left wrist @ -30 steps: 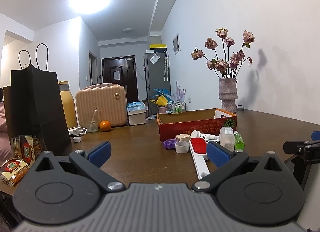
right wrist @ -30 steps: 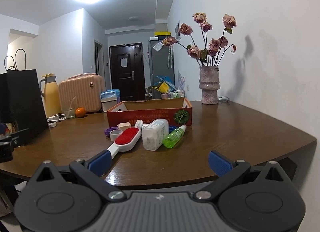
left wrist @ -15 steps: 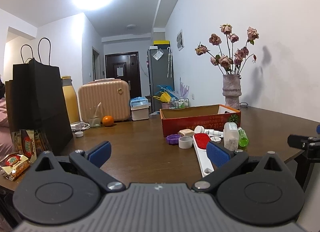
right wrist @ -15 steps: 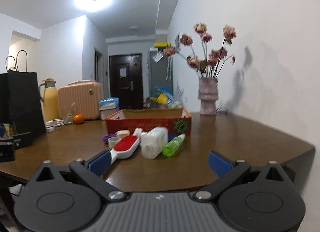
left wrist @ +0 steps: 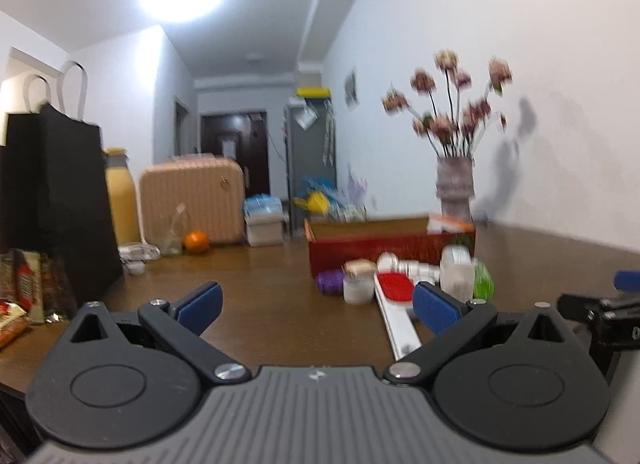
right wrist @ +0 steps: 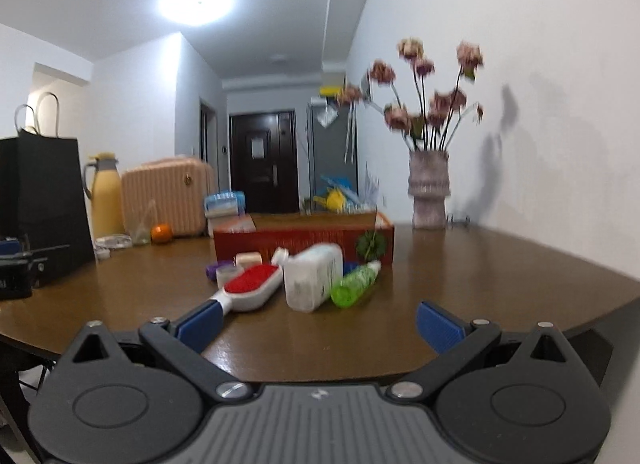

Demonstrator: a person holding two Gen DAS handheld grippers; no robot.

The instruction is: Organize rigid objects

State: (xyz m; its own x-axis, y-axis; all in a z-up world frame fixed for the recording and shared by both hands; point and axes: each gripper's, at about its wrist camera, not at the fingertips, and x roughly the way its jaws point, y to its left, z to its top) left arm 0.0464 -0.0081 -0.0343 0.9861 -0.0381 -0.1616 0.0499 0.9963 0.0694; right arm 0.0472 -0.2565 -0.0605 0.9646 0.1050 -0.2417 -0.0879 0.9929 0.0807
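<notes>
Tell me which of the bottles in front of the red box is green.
The small green bottle, lying rightmost beside the larger white bottle; the other bottles are white.

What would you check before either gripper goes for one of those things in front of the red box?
1. Left gripper open and empty: ok.
2. Right gripper open and empty: ok.
3. Red box open on top: ok.
4. Room inside the box: cannot tell, its inside is hidden.
5. White bottle, green bottle and red brush lying apart for a clean grip: not ok, they lie crowded together.
6. Sharp view: not ok, both pictures are blurred.
</notes>
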